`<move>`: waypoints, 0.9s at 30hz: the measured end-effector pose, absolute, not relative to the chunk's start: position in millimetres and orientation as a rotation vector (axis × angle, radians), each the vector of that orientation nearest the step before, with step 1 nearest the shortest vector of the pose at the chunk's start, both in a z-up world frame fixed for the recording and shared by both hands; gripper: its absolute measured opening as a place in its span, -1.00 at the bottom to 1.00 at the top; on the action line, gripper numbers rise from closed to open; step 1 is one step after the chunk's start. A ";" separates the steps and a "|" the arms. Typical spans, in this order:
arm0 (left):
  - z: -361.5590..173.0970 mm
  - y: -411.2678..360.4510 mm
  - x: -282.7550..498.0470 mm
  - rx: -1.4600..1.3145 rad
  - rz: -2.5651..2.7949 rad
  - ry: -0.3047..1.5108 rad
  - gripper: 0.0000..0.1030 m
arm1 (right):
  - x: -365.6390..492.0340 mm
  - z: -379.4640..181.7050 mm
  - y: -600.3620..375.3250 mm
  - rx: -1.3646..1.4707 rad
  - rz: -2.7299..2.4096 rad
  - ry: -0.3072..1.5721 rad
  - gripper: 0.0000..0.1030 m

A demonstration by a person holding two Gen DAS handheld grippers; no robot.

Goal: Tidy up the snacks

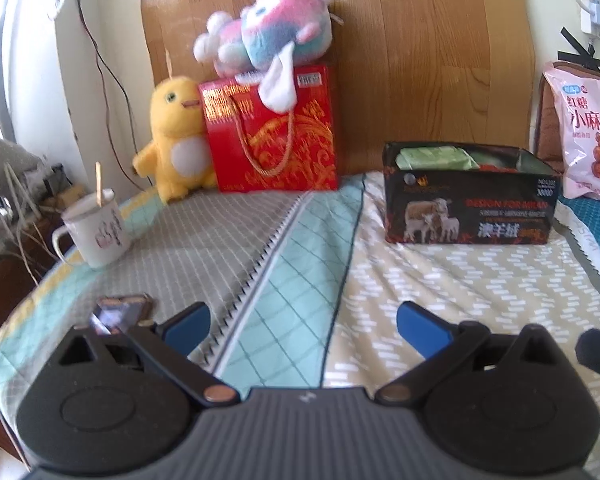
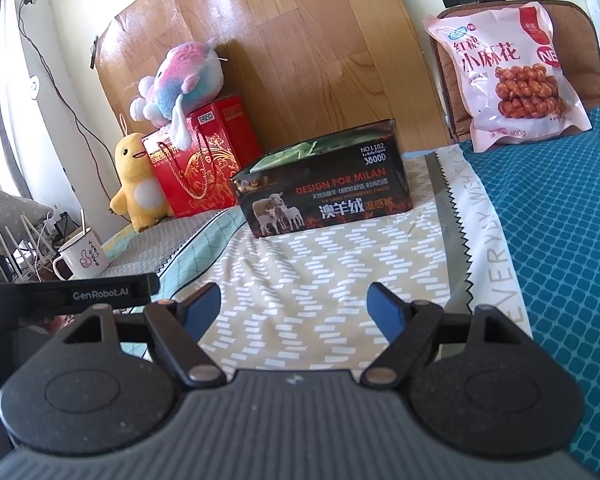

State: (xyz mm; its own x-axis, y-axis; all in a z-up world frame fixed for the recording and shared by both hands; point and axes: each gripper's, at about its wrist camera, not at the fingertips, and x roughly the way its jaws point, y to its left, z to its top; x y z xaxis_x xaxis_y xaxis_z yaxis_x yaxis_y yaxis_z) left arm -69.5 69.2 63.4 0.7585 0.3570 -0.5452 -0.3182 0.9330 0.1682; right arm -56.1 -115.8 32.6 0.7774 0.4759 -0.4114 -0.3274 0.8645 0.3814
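1. Left wrist view: left gripper hung spread and empty; black box, already holding green packets, sat ahead-right of its jaws.
2. Right gripper likewise gaped empty; pink snack bag waited far ahead-right, seemingly unsorted.

Open quilt lies ahead of both grippers, clear up to the black box. Left edge is blocked by the mug and a small dark packet (near the left gripper). The red gift bag and plush toys crowd the headboard; pink snack bag stands far right.
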 end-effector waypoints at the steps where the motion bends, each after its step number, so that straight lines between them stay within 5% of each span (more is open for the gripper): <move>1: 64.4 68.4 -70.0 0.080 0.377 0.595 1.00 | -56.1 32.3 -116.0 0.299 0.440 0.521 0.59; 27: 70.0 56.4 -61.5 0.074 0.260 0.589 0.99 | -56.0 28.4 -117.0 0.303 0.433 0.525 0.60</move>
State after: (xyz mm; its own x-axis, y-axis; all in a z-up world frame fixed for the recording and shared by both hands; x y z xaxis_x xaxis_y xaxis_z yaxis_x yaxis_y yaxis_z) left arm -61.5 56.4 70.0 0.8001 0.2631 -0.5391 -0.2210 0.9648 0.1428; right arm -56.0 -117.0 28.4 0.7792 0.4699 -0.4148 -0.3183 0.8668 0.3839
